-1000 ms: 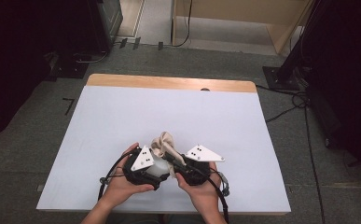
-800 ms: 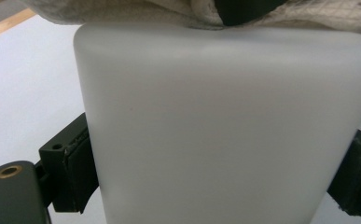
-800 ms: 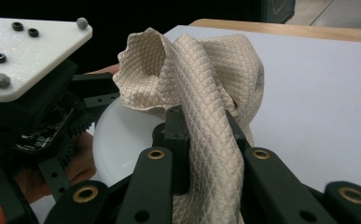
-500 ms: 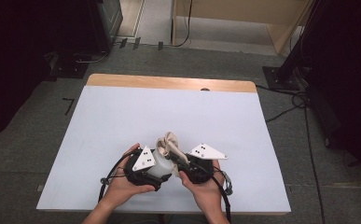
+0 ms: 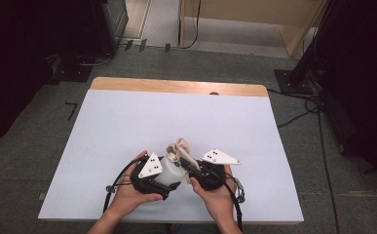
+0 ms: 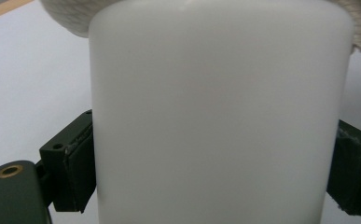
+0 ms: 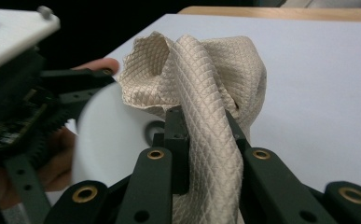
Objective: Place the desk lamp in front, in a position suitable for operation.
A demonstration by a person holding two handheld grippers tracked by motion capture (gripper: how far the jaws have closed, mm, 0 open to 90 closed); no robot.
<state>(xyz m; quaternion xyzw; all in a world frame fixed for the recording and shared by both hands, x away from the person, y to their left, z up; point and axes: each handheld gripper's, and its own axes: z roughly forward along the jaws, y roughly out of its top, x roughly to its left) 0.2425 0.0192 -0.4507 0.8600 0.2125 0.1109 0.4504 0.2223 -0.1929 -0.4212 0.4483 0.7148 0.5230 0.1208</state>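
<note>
A white plastic container (image 5: 169,174) is held just above the near middle of the table. My left gripper (image 5: 162,176) is shut on it, its black pads (image 6: 78,172) pressing both sides of the smooth white wall (image 6: 215,116). A beige cloth with a diamond weave (image 5: 179,148) bunches up over the container's top. My right gripper (image 5: 192,168) is shut on this cloth (image 7: 201,84), which runs down between its jaws (image 7: 206,140). In the right gripper view the container (image 7: 108,144) and the left gripper (image 7: 29,98) sit close at left.
The table (image 5: 127,122) has a white surface with a wooden strip (image 5: 176,87) along its far edge. Both hands are near the front edge. Dark equipment stands and cables (image 5: 303,114) lie on the grey floor around the table.
The right gripper and the cloth have shifted slightly to the right over the container. The left hand and the container have kept still.
</note>
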